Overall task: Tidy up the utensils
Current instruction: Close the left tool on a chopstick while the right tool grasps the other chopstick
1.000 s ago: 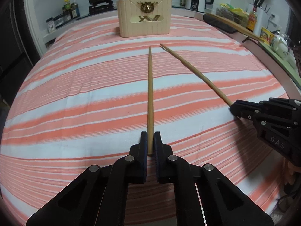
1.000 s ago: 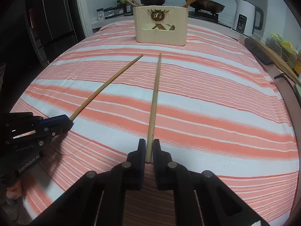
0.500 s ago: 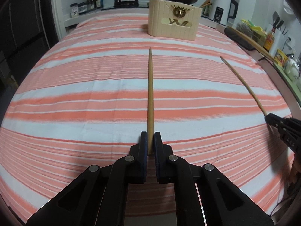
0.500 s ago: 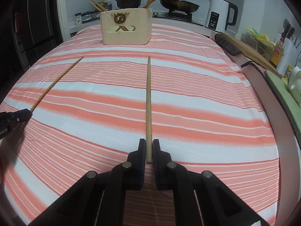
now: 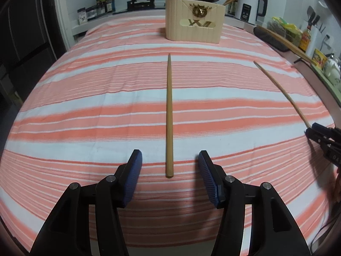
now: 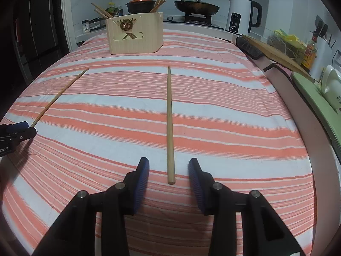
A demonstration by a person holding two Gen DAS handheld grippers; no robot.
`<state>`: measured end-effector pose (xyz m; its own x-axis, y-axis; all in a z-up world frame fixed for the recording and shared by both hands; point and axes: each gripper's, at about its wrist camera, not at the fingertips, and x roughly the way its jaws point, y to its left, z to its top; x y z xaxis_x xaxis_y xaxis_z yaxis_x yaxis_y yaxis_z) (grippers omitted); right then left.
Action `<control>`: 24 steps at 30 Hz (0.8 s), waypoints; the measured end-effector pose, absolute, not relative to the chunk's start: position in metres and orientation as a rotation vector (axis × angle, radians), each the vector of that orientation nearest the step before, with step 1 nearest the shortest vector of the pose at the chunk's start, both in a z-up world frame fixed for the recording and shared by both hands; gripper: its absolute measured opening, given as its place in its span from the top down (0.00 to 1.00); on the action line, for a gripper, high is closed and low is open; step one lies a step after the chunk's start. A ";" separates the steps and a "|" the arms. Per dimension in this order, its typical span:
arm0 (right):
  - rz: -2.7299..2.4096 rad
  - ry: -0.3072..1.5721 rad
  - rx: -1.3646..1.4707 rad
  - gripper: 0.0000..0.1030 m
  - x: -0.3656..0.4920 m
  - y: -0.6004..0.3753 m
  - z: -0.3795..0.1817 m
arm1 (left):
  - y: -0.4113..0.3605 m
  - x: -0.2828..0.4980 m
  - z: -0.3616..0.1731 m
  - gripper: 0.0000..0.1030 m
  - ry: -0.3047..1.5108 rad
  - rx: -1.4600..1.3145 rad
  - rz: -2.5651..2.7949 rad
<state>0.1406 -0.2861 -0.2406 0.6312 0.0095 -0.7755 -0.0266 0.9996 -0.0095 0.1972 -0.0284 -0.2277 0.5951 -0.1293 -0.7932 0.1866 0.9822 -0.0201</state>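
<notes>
Two wooden chopsticks lie on the striped cloth, apart and pointing toward the cream utensil holder [image 5: 195,26] [image 6: 135,36], which has several chopsticks standing in it. One chopstick [image 5: 169,115] lies between the jaws of my left gripper [image 5: 170,160]; the jaws are opening and the pads stand clear of it. The other chopstick [image 6: 169,123] lies the same way inside my right gripper [image 6: 169,163], whose jaws are also opening without touching it. Each view shows the other gripper at its edge: right gripper [image 5: 313,129], left gripper [image 6: 27,128].
Behind the holder are a stove with a red-lidded pot [image 6: 140,4] and a pan [image 6: 196,6], plus a white kettle [image 6: 240,15]. A wooden board [image 6: 275,53], bottles and a green rack [image 6: 315,93] line the table's right edge. A dark cabinet stands at left.
Both grippers, shut on the chopsticks' thick ends before, have let go and spread their jaws. The two chopsticks, close together a second ago, now lie farther apart.
</notes>
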 end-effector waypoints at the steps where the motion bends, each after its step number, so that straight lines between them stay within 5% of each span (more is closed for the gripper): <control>1: 0.021 0.887 -0.019 0.61 0.141 -0.286 -0.241 | -0.029 0.197 -0.228 0.43 0.915 0.074 -0.182; 24: 0.028 0.877 0.005 0.60 0.139 -0.289 -0.242 | -0.028 0.196 -0.228 0.38 0.915 0.076 -0.198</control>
<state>0.1391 -0.2890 -0.2417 0.6393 0.0265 -0.7685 -0.0220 0.9996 0.0161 0.1962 -0.0278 -0.2279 0.5931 -0.1380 -0.7932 0.2029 0.9790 -0.0186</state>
